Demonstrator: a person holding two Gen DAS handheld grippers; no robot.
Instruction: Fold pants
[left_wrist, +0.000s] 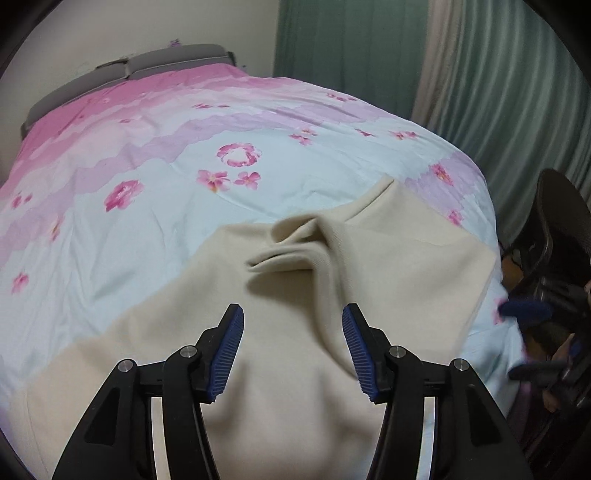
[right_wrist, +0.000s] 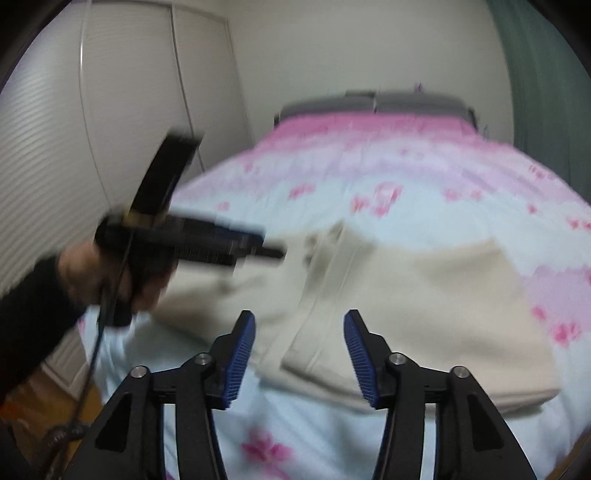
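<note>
Cream pants (left_wrist: 406, 258) lie on a flowered bedspread (left_wrist: 147, 221), with a bunched ridge of fabric (left_wrist: 295, 247) near their middle. My left gripper (left_wrist: 292, 312) hovers over them, open, with nothing between its blue pads. In the right wrist view the pants (right_wrist: 424, 295) lie folded over, one thick edge toward me. My right gripper (right_wrist: 300, 317) is open above that near edge and holds nothing. The left gripper (right_wrist: 221, 240) shows blurred at the left, held in a hand (right_wrist: 85, 273) with a black sleeve. The right gripper's blue pads (left_wrist: 524, 308) appear blurred at the bed's right edge.
A dark mesh chair (left_wrist: 554, 240) stands close to the bed's right side. Green curtains (left_wrist: 480, 74) hang behind it. A grey headboard (left_wrist: 166, 62) closes the far end. White wardrobe doors (right_wrist: 110, 110) line the left side. A cable (right_wrist: 99, 332) hangs from the left gripper.
</note>
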